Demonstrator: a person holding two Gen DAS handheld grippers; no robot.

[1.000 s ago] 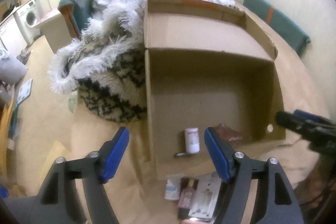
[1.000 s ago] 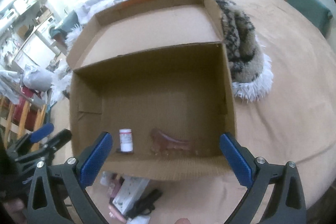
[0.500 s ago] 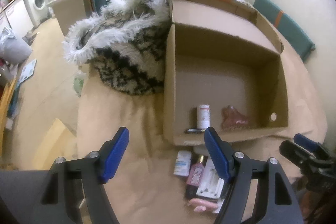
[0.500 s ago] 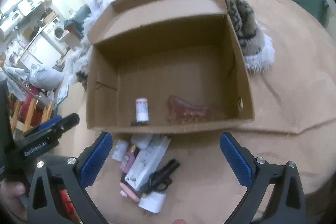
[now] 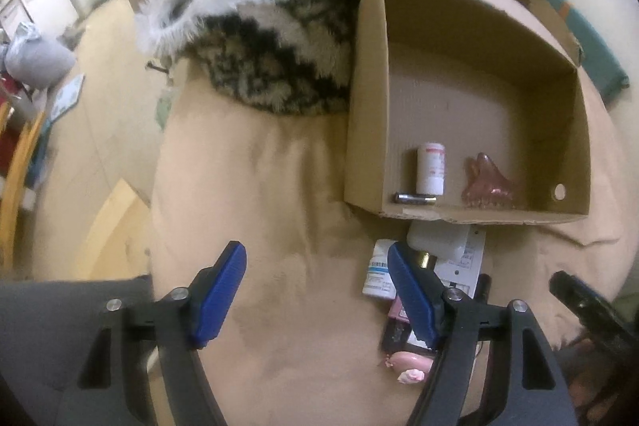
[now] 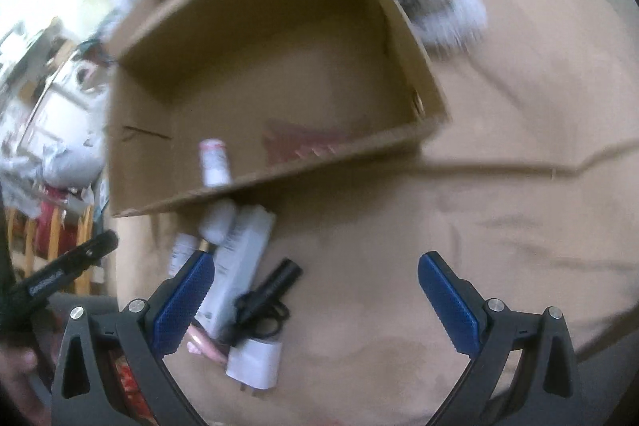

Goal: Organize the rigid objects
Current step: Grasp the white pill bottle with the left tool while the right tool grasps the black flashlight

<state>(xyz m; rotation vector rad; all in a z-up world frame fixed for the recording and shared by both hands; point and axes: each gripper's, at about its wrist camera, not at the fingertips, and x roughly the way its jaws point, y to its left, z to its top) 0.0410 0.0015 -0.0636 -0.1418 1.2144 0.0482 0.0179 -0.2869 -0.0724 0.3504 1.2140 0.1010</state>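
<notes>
My left gripper (image 5: 317,290) hangs spread and empty with the loose pile at its 2 o'clock: white bottle (image 5: 378,270), flat white pack (image 5: 459,258), pink piece (image 5: 407,364), all just outside the cardboard box (image 5: 471,212). My right gripper (image 6: 315,300) is spread and empty too, the black toy pistol (image 6: 265,300) at its 9 o'clock. Best, I reckon, to take one edge item squarely, lift clear of the box wall, and set it by the pill bottle (image 5: 431,168).

Both grippers have drawn back from the box (image 5: 471,98): the left gripper (image 5: 317,292) and right gripper (image 6: 315,300), fingers still spread, now hang over the bed's near edge, above the clutter (image 6: 239,266) outside the box.
</notes>
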